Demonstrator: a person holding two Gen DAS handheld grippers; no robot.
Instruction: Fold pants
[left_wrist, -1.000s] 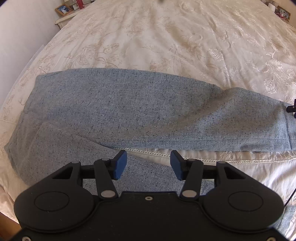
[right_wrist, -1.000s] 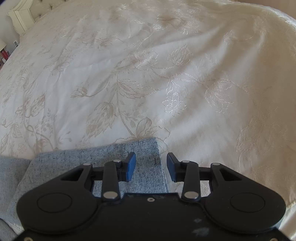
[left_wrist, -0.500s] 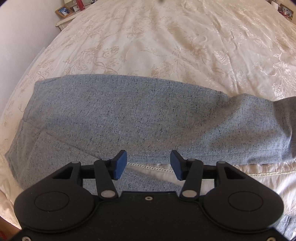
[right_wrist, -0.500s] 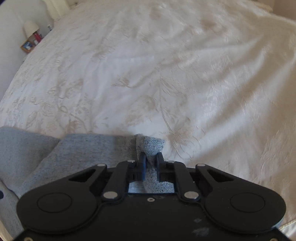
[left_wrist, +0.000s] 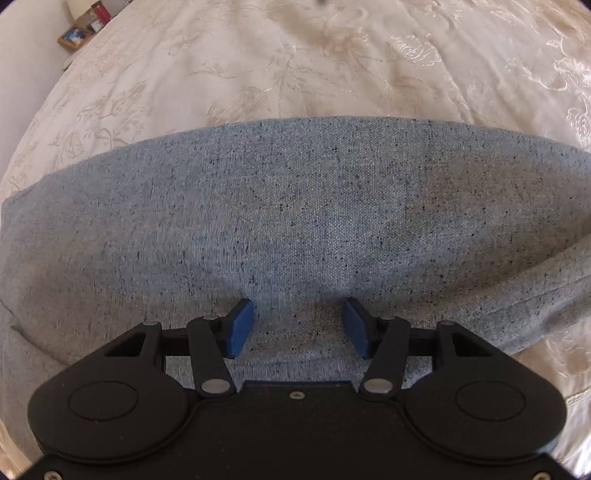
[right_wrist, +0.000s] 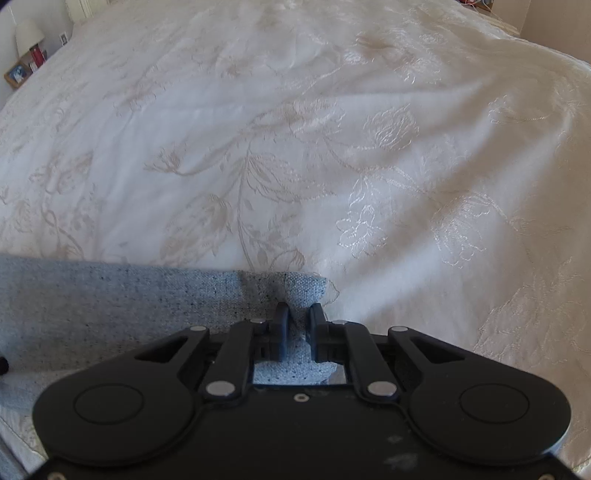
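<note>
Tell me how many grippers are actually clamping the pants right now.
1. The right gripper is shut on a bunched corner of the pants. The left gripper hangs open above the middle of the fabric, gripping nothing.

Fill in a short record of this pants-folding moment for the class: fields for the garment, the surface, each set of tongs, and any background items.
garment: grey-blue speckled pants, spread out flat
surface: cream floral bedspread
left tongs: open, low over the middle of the pants, gripping nothing
right tongs: shut on a corner of the pants, fabric bunched between the fingers
background: framed photo and lamp beside the bed
fold status: not yet folded over
</note>
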